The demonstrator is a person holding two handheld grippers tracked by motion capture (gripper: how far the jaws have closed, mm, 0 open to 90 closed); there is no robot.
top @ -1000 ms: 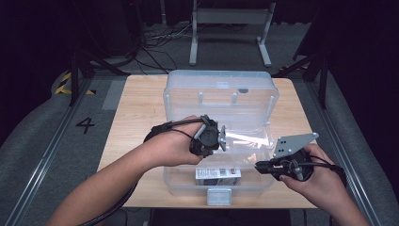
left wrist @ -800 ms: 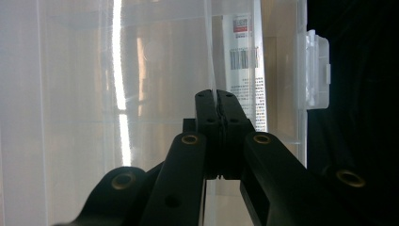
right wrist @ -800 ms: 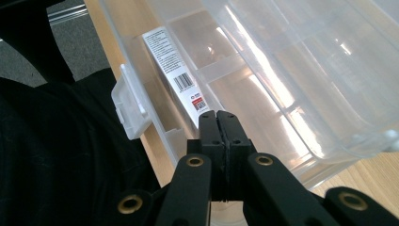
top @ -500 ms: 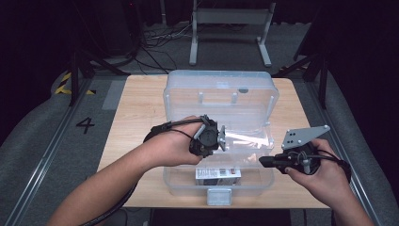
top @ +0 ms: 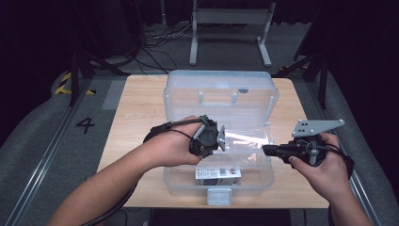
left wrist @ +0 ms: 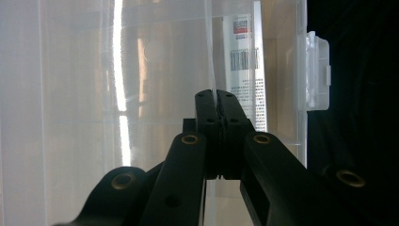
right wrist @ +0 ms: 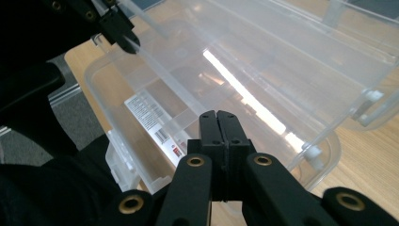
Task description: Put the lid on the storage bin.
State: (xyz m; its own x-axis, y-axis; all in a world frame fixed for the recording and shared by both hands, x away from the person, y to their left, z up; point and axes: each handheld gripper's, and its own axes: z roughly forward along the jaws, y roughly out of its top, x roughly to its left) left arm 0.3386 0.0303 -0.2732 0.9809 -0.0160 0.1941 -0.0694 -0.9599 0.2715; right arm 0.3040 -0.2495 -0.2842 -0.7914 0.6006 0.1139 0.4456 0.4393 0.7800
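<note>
A clear plastic storage box (top: 170,141) stands in the middle of the wooden table, with its lid (top: 221,84) swung open toward the back. My left gripper (top: 221,139) hangs over the box's left half, shut on the thin rim of a clear insert tray (right wrist: 263,80). In the left gripper view the jaws (left wrist: 216,96) pinch that clear edge. The right gripper view also shows the left gripper (right wrist: 123,40) on the tray rim. My right gripper (top: 264,149) sits just outside the box's right wall, shut and holding nothing (right wrist: 218,115).
A printed label card (top: 218,175) lies flat in the box near its front wall, also seen in the left gripper view (left wrist: 242,61). The box's latch (top: 219,195) overhangs the table's front edge. Bare wood (top: 136,108) flanks the box, and metal stand legs (top: 230,33) rise behind the table.
My right gripper has drawn back to the right and slightly away from the front, off the box's corner. The left gripper has stayed where it was.
</note>
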